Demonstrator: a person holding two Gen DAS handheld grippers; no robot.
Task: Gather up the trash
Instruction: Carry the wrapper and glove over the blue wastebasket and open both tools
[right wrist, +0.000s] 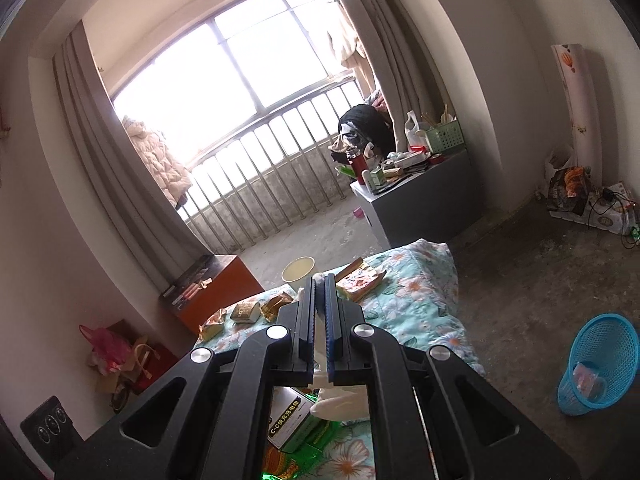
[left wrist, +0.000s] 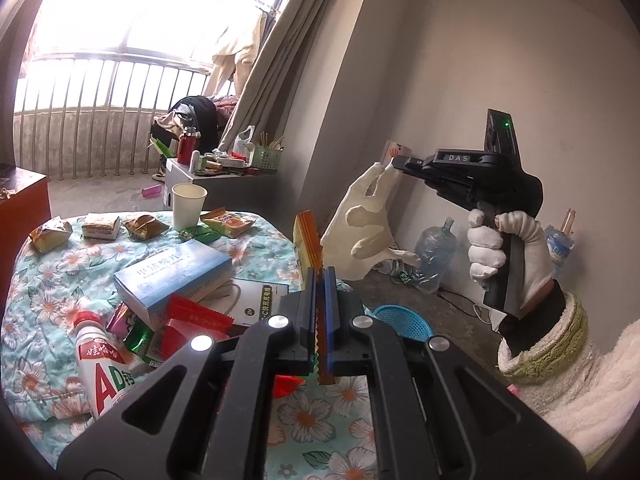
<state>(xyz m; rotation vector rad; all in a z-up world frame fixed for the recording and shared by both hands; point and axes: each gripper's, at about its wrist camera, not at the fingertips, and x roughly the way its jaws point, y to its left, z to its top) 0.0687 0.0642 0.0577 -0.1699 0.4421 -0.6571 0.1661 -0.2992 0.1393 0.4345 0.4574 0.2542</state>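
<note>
- My own black gripper bodies fill the lower part of both wrist views and hide the near stretch of the floral cloth; the litter beneath them shows only through gaps in the frames.
- The window glare washes out whatever lies beyond the railing, and the clutter on the grey cabinet is too small for me to name piece by piece.
- My right gripper is clamped on a limp white glove, pinching one fingertip so the rest hangs free over the floor, clear of the cloth; from its own camera only a pale strip shows between the jaws.
- My left gripper is closed tight on a yellow-and-orange wrapper with a zigzag edge, standing upright out of the jaws.
- The blue basket sits on the concrete floor to the right of the bed, well apart from both grippers, with something clear in its bottom.
- Still lying on the cloth: a blue-and-white box, a milk-drink bottle on its side, red wrappers, a paper cup standing upright, and several small snack packets in a row beside it.
- A large water jug stands against the wall behind the hanging glove.
</note>
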